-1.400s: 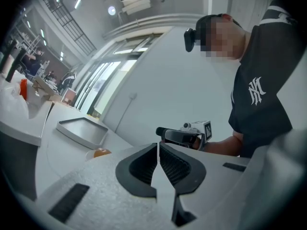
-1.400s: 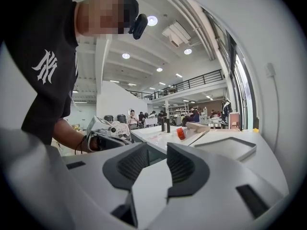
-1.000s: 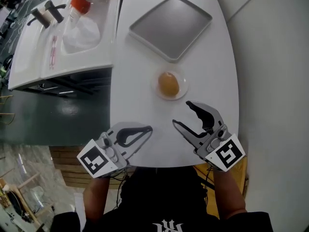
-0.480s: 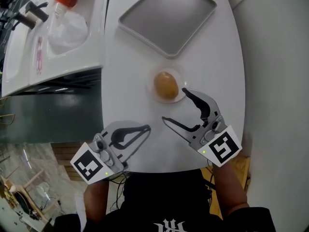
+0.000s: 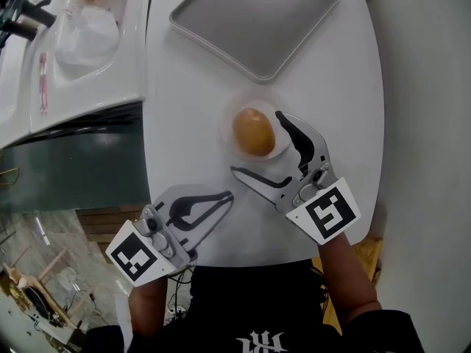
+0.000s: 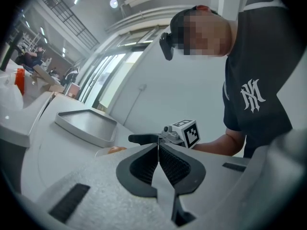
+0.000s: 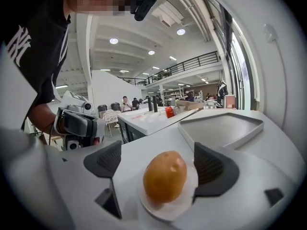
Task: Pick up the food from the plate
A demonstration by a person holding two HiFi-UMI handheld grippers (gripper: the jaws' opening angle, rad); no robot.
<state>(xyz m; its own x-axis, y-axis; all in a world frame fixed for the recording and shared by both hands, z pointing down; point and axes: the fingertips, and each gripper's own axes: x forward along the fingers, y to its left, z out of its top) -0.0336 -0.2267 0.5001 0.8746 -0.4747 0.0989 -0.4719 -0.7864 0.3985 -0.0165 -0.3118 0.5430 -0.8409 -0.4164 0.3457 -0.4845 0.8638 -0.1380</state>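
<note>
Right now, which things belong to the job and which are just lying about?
Job: food on its plate; right gripper, fingers opening with the food between them, untouched.
Lying about: tray; plastic bag on the side counter; left gripper, shut and idle.

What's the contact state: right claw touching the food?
Apart. Right gripper view: the opening right claw straddles the food, with white gaps either side.
</note>
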